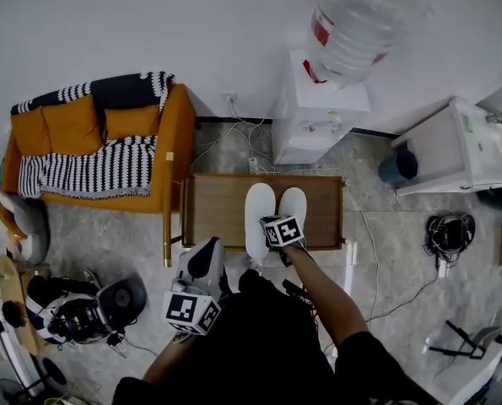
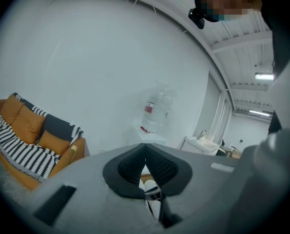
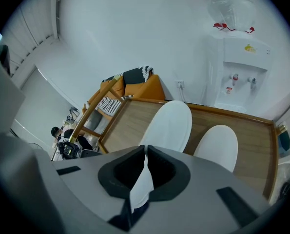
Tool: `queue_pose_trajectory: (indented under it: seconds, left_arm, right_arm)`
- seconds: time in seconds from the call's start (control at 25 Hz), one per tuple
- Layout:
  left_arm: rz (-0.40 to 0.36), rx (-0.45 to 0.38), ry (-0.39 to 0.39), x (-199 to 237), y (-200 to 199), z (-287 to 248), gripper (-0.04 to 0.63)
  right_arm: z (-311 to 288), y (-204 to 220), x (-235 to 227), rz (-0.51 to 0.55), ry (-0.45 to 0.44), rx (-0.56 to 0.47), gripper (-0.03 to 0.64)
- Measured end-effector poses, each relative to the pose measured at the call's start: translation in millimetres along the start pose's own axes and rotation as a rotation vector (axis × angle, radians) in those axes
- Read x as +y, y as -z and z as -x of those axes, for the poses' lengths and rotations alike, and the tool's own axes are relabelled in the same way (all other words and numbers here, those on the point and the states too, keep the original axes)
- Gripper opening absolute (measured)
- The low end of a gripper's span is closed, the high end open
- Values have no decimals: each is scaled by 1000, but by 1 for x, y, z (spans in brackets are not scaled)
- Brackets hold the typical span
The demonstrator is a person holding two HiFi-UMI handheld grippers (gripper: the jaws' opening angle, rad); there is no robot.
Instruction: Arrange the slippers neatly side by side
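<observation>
Gripping the heel of one slipper [image 3: 166, 123], my right tongs [image 3: 145, 152] hold it beside its mate [image 3: 217, 145], central on the tabletop [image 3: 254, 145]; nearly done, I judge. My left tongs [image 2: 145, 155] are closed, empty.

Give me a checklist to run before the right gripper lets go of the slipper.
1. Right gripper grip: jaws closed on the rear edge of the left slipper: ok.
2. Left gripper free: jaws together, nothing held: ok.
3. Both slippers over the wooden table: ok.
4. Right slipper beside the held one, toes pointing the same way, narrow gap, no overlap: ok.
5. Heels level: cannot tell, the right gripper covers them in the head view.
6. Held slipper lying flat on the table: cannot tell.
</observation>
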State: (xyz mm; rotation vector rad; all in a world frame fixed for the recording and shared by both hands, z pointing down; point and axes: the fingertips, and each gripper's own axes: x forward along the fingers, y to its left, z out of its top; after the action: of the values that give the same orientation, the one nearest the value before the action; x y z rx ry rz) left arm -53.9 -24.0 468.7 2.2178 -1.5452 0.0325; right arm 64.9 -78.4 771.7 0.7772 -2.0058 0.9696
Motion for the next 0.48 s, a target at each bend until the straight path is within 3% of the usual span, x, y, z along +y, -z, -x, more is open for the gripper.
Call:
queue_pose_trajectory:
  seconds: [0.48]
  left_arm:
    - [-13,19,-2,-5,4,-5,12]
  right_arm:
    - [-13,20,-19,45,-13,57,26]
